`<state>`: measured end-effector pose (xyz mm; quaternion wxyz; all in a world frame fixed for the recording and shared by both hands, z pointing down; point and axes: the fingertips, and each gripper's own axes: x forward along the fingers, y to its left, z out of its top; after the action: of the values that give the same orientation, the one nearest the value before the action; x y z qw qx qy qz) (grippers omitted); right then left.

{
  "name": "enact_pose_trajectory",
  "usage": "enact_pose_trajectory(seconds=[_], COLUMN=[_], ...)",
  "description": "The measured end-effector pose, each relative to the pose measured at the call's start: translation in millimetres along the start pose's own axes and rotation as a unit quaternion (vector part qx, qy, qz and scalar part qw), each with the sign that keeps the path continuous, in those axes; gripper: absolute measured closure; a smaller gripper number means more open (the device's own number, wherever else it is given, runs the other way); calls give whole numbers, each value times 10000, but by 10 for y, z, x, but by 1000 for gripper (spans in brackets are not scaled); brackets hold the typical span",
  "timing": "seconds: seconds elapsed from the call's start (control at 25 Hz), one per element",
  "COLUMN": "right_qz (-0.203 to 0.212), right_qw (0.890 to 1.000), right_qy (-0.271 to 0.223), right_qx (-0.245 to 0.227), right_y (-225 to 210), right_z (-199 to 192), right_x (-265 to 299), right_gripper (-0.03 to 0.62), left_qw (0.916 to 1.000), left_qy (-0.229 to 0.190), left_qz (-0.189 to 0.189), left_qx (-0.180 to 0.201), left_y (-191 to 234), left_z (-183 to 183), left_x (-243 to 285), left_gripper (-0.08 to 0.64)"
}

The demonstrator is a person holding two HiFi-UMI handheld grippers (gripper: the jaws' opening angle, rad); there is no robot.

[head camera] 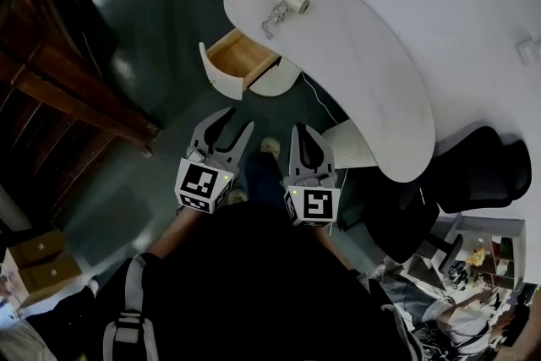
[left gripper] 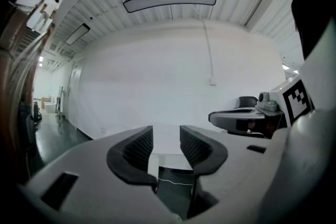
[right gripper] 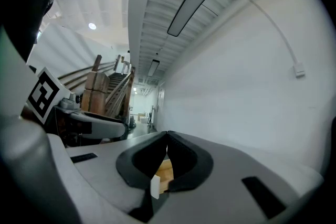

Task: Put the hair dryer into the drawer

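Note:
The hair dryer (head camera: 284, 10), pale with a coiled cord, lies on top of the curved white desk (head camera: 380, 72) in the head view. Below the desk's left end the drawer (head camera: 240, 57) stands pulled out, its wooden inside bare. Both grippers hover over the dark floor, short of the drawer and apart from the dryer. My left gripper (head camera: 236, 123) (left gripper: 166, 136) is open with nothing between its fingers. My right gripper (head camera: 308, 131) (right gripper: 167, 135) is shut, tips touching, holding nothing. In the right gripper view the drawer's wood (right gripper: 164, 173) shows below the tips.
Dark wooden stairs and furniture (head camera: 59, 80) fill the left side. A black office chair (head camera: 482, 173) sits at the right behind the desk. A white ribbed unit (head camera: 351, 144) stands under the desk, with a thin cable (head camera: 317, 97) on the floor. Small wooden boxes (head camera: 38, 262) lie at the lower left.

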<state>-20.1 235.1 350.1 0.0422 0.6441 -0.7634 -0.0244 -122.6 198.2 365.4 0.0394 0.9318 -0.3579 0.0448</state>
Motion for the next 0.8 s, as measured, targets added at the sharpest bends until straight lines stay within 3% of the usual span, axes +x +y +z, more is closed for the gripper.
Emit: enact_pose_trajectory(seconds=[0.36, 0.8], right_qz=[93, 342], right_qw=[9999, 9994], right_qy=[-39, 28], right_qx=[88, 53], right_y=[-285, -956], right_z=[-63, -16], right_x=[609, 1702], right_gripper=[571, 571], left_qw=[10000, 9998], left_qy=[51, 99], left_qz=[8, 162], left_qx=[-6, -58], left_y=[298, 754], left_z=[5, 192], left_x=[565, 1628], left_gripper=[402, 400])
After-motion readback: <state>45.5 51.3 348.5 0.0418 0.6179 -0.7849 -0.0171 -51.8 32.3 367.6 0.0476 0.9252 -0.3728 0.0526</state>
